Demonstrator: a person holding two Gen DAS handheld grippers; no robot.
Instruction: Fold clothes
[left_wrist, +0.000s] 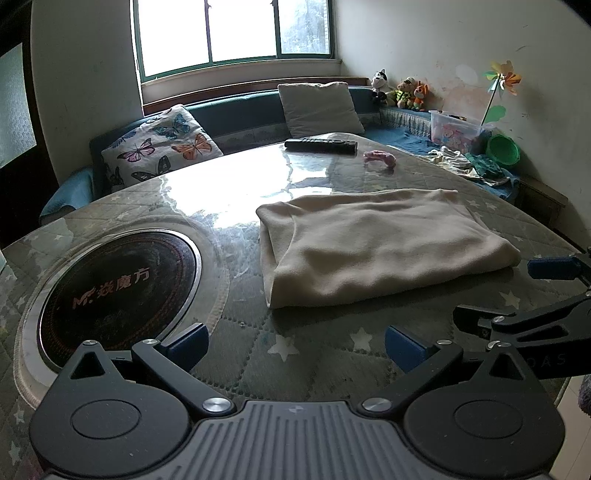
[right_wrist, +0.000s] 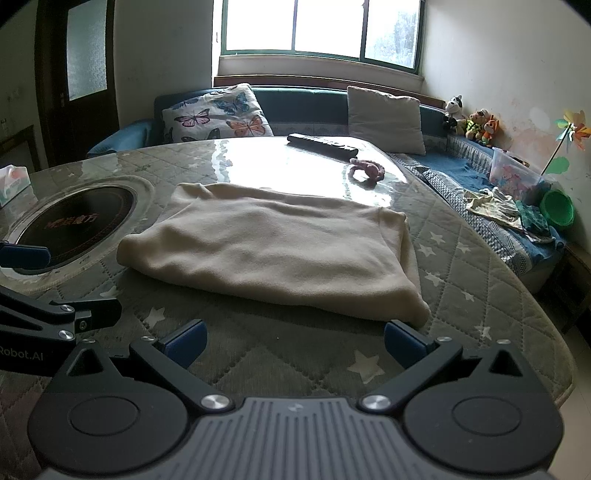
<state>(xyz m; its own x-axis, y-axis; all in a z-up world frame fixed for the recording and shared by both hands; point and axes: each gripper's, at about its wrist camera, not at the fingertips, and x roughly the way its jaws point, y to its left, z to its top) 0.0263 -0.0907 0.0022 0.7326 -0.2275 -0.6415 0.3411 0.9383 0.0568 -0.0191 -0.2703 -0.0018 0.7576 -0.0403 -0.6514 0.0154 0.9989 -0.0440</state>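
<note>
A cream folded garment (left_wrist: 380, 243) lies flat on the quilted table (left_wrist: 314, 354); it also shows in the right wrist view (right_wrist: 273, 251). My left gripper (left_wrist: 295, 347) is open and empty, hovering over the table a little in front of the garment's near left corner. My right gripper (right_wrist: 293, 341) is open and empty, just in front of the garment's near right corner. The right gripper also shows at the right edge of the left wrist view (left_wrist: 517, 295). The left gripper shows at the left edge of the right wrist view (right_wrist: 55, 284).
A round black hotplate (left_wrist: 118, 291) is set into the table at the left. A black remote (left_wrist: 321, 144) and a pink toy (left_wrist: 380, 158) lie at the far side. A sofa with pillows (left_wrist: 162, 144) and loose clothes (right_wrist: 495, 206) stands behind. A tissue box (right_wrist: 13, 182) sits far left.
</note>
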